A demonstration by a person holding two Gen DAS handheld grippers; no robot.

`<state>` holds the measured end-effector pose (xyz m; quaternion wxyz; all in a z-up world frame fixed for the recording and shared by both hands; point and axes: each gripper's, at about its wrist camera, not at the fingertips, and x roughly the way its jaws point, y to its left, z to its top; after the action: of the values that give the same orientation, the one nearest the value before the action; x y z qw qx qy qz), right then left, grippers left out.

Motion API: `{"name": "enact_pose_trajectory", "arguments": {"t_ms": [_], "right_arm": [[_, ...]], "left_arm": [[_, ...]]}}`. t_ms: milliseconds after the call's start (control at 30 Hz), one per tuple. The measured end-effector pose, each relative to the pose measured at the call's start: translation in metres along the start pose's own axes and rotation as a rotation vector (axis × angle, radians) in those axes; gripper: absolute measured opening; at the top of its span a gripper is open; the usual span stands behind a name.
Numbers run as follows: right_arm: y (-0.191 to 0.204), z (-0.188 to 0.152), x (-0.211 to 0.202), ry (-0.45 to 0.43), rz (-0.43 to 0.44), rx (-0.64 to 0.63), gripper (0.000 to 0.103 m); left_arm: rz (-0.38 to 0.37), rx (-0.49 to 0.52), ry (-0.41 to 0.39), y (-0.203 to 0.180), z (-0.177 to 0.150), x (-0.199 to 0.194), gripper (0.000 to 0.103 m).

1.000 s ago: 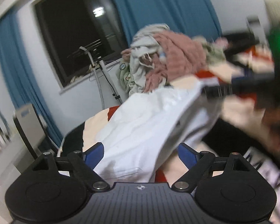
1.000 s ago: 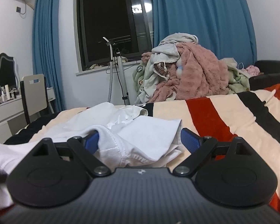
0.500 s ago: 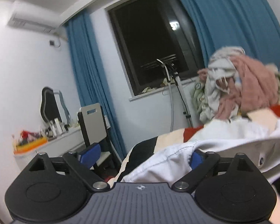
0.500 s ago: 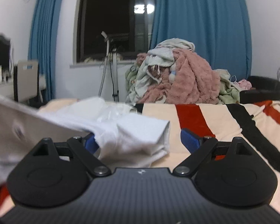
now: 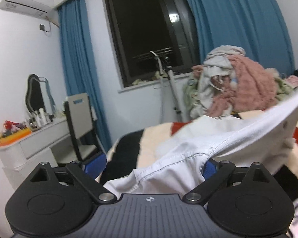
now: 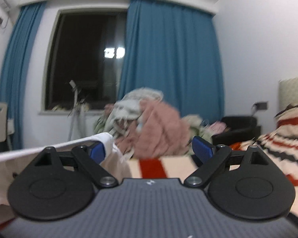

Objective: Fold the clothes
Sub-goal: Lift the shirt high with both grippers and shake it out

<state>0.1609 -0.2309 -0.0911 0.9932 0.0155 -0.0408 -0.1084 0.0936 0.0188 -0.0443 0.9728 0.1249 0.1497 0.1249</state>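
Observation:
A white shirt (image 5: 188, 150) with stitched seams lies over the striped bed and drapes across my left gripper (image 5: 151, 165). Its jaws stand wide apart, and the cloth covers the right blue pad. A stretched edge of the shirt rises to the upper right. In the right wrist view the same white shirt (image 6: 55, 148) runs taut from the left edge to the left blue pad of my right gripper (image 6: 150, 151). Those jaws are also wide apart, and the cloth hangs on the left finger.
A heap of unfolded clothes with a pink fleece (image 5: 248, 87) sits at the bed's far side, also in the right wrist view (image 6: 161, 129). A chair (image 5: 81, 119) and a white dresser (image 5: 29, 142) stand left. The striped blanket (image 6: 268, 154) covers the bed.
My right gripper has risen and tilted up, so the bed surface has dropped out of its view. The shirt has been lifted and pulled taut between both grippers. The left view has turned left.

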Motion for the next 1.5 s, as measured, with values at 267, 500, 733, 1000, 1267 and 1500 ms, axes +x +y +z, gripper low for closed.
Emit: {"name": "enact_pose_trajectory", "arguments": {"t_ms": [267, 500, 733, 1000, 1267, 1500], "right_arm": [[-0.006, 0.001, -0.049, 0.062, -0.008, -0.108, 0.091], [-0.026, 0.071, -0.098, -0.022, 0.048, 0.033, 0.091], [-0.047, 0.226, -0.14, -0.232, 0.1, 0.076, 0.091], [-0.075, 0.418, -0.182, -0.374, 0.163, 0.055, 0.091], [-0.089, 0.487, -0.158, -0.353, 0.148, 0.004, 0.092], [-0.075, 0.4, -0.053, -0.124, 0.124, -0.047, 0.092]], "left_arm": [[0.107, -0.026, 0.111, 0.004, -0.026, -0.027, 0.097], [0.096, -0.205, -0.148, 0.066, 0.057, -0.125, 0.101], [0.085, -0.337, -0.43, 0.125, 0.148, -0.228, 0.101], [0.016, -0.362, -0.626, 0.186, 0.295, -0.322, 0.102], [-0.07, -0.342, -0.647, 0.173, 0.358, -0.326, 0.103], [-0.156, -0.302, -0.438, 0.106, 0.323, -0.17, 0.103]]}}
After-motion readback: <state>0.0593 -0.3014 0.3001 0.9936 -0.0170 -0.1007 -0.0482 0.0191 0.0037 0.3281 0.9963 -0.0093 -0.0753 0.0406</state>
